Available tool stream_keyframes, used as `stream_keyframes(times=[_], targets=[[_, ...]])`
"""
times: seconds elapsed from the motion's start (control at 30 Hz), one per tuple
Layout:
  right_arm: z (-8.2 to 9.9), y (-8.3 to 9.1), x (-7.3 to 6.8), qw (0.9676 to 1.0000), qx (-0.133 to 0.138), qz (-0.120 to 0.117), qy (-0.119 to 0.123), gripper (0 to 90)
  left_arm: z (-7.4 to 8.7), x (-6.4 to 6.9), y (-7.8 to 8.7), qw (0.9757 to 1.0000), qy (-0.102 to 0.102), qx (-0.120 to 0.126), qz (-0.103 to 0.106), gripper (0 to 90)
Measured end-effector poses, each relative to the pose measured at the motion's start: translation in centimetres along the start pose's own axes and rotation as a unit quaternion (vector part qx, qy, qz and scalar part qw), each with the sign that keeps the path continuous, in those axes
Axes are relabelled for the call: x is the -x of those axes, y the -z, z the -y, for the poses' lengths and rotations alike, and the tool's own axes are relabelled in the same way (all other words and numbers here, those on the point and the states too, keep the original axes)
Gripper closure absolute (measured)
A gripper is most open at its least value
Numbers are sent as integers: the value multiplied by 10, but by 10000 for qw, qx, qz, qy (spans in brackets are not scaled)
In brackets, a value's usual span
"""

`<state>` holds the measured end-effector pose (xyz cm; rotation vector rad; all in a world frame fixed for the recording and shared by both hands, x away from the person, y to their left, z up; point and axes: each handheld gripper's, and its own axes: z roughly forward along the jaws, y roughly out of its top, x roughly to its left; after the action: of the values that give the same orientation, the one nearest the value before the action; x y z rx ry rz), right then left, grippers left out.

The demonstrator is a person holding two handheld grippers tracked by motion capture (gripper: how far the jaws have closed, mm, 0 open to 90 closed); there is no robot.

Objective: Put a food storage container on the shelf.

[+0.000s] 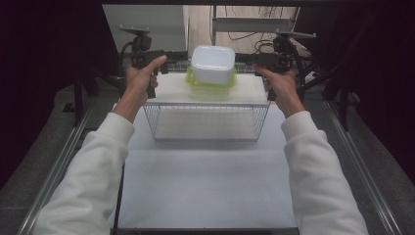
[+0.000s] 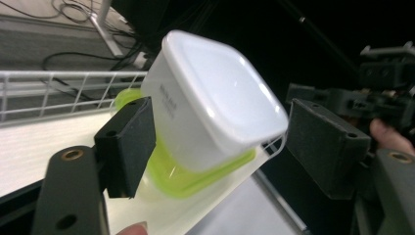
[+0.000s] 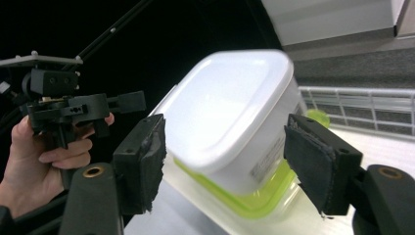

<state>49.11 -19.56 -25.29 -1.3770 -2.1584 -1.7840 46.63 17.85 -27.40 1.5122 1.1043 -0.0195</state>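
A white plastic box stands on its lime-green lid on the white top of a wire rack. My left gripper is open at the box's left side, and my right gripper is open at its right side. In the left gripper view the box and green lid lie between the spread jaws of the left gripper, without a visible squeeze. The right gripper view has the box and lid between the wide jaws of the right gripper.
The rack stands at the far end of a white table. Metal rails run along both table sides. Cables and a stand lie behind the rack. Dark surroundings flank the table.
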Motion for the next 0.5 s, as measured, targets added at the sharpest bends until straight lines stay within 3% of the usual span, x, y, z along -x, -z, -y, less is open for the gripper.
stream_keyframes(times=[0.23, 0.5], targets=[[15, 4, 1, 9998, 9, -40, 169, 290, 13, 5, 9, 9992, -339, -84, -198, 249], [29, 21, -2, 9989, -13, -45, 473, 267, 28, 8, 25, 9979, -604, -96, -228, 243]])
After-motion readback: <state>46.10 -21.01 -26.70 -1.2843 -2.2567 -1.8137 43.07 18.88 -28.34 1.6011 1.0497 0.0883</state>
